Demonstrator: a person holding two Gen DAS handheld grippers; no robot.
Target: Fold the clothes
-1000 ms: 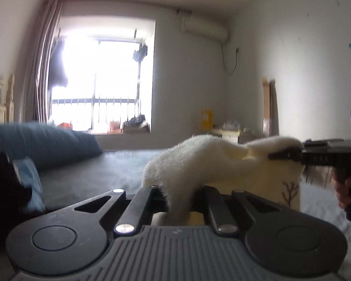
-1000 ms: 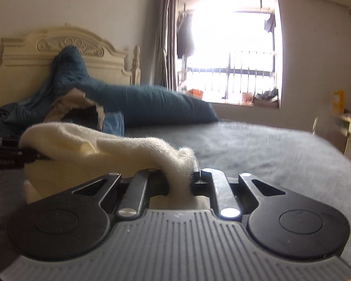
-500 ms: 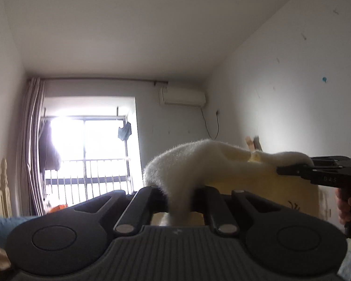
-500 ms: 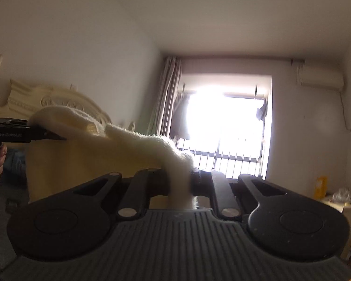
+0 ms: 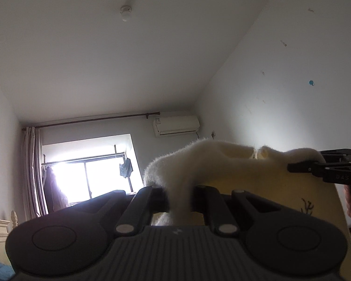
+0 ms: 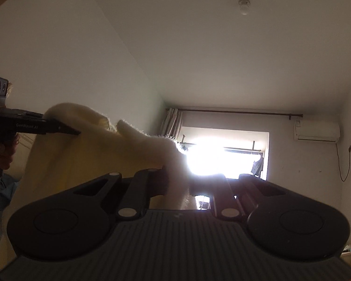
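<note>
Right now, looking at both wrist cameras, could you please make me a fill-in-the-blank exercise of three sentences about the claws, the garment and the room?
1. The left claw and the right claw are both shut on the fuzzy cream ____.
2. The cream sweater is stretched ____ the two claws.
3. Above the window, on the wall to its right, hangs a white ____.

Missing words: sweater; between; air conditioner
</note>
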